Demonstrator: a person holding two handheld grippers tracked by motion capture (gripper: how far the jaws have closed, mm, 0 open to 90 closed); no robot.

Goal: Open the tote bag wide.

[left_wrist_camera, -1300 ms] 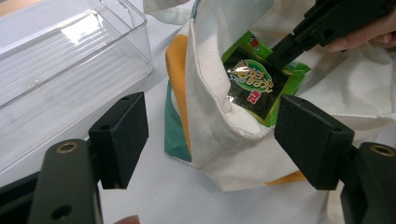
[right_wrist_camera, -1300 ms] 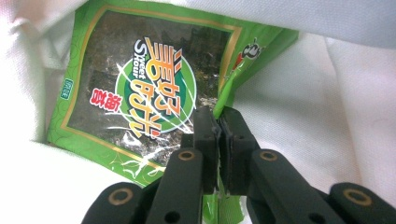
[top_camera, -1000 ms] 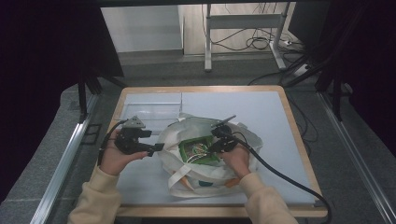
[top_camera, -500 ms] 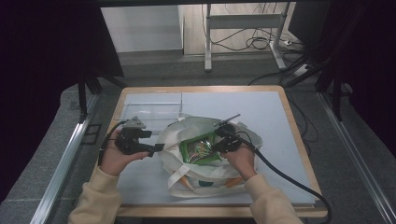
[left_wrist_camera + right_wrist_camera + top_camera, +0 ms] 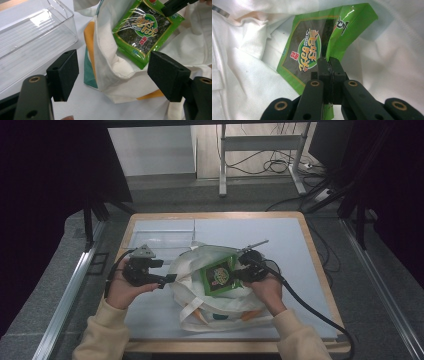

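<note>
While right tongs (image 5: 329, 65) clench seaweed packet (image 5: 312, 47) | left tongs (image 5: 112, 72) gape beside tote bag (image 5: 110, 67)

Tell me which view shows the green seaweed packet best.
The left gripper view: the green seaweed packet faces the camera nearly whole, label readable, rising from the white tote bag. The right gripper view has it creased behind the tongs; the high view shows it small.
</note>
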